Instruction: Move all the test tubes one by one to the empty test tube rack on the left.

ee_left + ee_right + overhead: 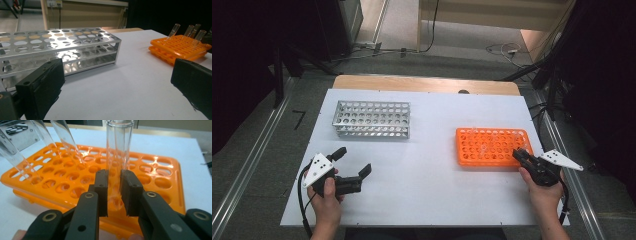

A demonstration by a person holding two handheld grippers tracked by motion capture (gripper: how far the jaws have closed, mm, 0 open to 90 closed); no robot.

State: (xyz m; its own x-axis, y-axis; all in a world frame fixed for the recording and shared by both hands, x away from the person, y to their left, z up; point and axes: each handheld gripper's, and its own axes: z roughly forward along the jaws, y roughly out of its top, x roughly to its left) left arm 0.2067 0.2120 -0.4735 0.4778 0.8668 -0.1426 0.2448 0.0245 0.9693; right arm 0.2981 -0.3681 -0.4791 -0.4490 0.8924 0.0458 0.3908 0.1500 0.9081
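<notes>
My right gripper is shut on a clear test tube that stands upright in a hole of the orange rack, its pads pressing the glass on both sides. Other clear tubes lean in holes farther along the rack. In the high view the right gripper sits at the near right corner of the orange rack. My left gripper is open with nothing between its jaws, resting low at the near left. It points toward the silver metal rack, whose holes hold nothing.
A white sheet covers the table, with a wooden edge at the far side. The silver rack stands at the back left, and the orange rack with its tubes lies to the right. Cables lie on the floor beyond.
</notes>
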